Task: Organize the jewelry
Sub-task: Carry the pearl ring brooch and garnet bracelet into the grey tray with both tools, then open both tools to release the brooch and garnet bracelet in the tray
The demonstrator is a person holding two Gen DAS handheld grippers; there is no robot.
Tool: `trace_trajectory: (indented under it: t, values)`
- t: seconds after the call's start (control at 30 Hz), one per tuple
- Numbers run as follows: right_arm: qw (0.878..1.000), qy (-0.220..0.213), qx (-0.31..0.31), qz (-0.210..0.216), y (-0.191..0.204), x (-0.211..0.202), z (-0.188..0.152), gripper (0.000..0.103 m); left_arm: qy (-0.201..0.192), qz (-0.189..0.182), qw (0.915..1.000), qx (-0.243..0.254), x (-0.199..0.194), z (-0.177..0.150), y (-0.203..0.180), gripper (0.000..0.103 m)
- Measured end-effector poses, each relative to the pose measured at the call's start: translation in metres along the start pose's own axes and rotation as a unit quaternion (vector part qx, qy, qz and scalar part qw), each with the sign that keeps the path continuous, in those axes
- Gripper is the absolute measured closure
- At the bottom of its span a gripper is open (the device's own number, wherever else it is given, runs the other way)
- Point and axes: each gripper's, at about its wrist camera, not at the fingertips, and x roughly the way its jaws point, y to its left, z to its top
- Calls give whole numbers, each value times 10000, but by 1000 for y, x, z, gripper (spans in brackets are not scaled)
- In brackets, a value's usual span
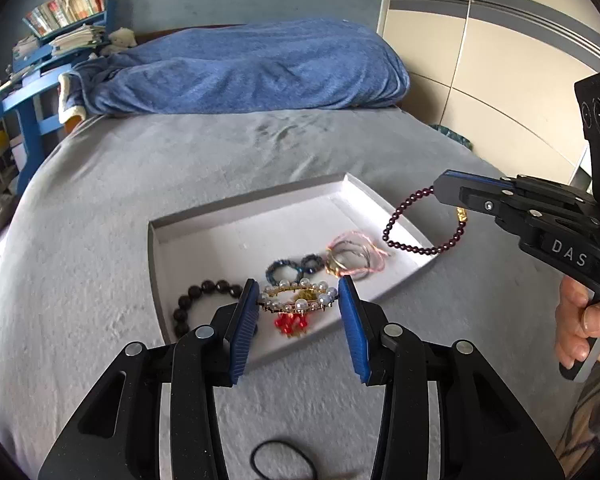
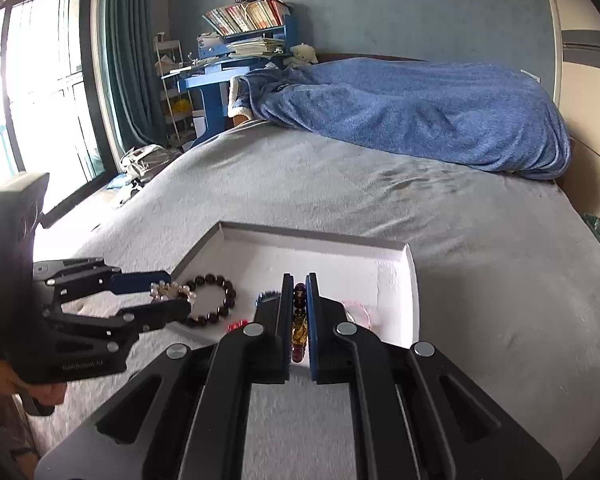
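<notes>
A shallow white tray (image 1: 228,236) lies on the grey bed. In it are a dark bead bracelet (image 1: 196,300), blue beaded rings (image 1: 284,272), pink and grey thin bangles (image 1: 356,254) and a red-tasselled piece (image 1: 292,325). My left gripper (image 1: 298,300) is open, its blue pads on either side of a pearl and gold hair clip (image 1: 298,299) above the tray's near edge. My right gripper (image 2: 299,316) is shut on a purple bead bracelet (image 1: 412,246) with a gold charm (image 2: 299,330); the bracelet hangs over the tray's right rim.
A black hair tie (image 1: 282,462) lies on the bed near me, under the left gripper. A blue blanket heap (image 1: 252,68) lies at the head of the bed. A blue desk with books (image 1: 52,40) stands to the left, a wardrobe (image 1: 500,60) to the right.
</notes>
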Motion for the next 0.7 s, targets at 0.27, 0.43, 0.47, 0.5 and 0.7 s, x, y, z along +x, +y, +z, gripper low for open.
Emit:
trace_trajectory:
  t: [0.27, 0.43, 0.47, 0.5, 0.7]
  values:
    - [9999, 24, 148, -21, -8, 30, 12, 97, 16, 27, 9999, -119, 22, 16, 13, 61]
    - [9996, 87, 277, -6, -15, 52, 18, 97, 130, 59, 9998, -108, 45, 26, 19, 61]
    - [9995, 118, 290, -2, -16, 58, 18, 97, 153, 72, 9998, -98, 50, 27, 21, 61]
    - [9994, 134, 310, -6, -17, 62, 18, 97, 185, 94, 9997, -86, 55, 28, 22, 61]
    - [9986, 368, 366, -48, -23, 97, 12, 97, 372, 172, 9991, -58, 80, 27, 27, 61]
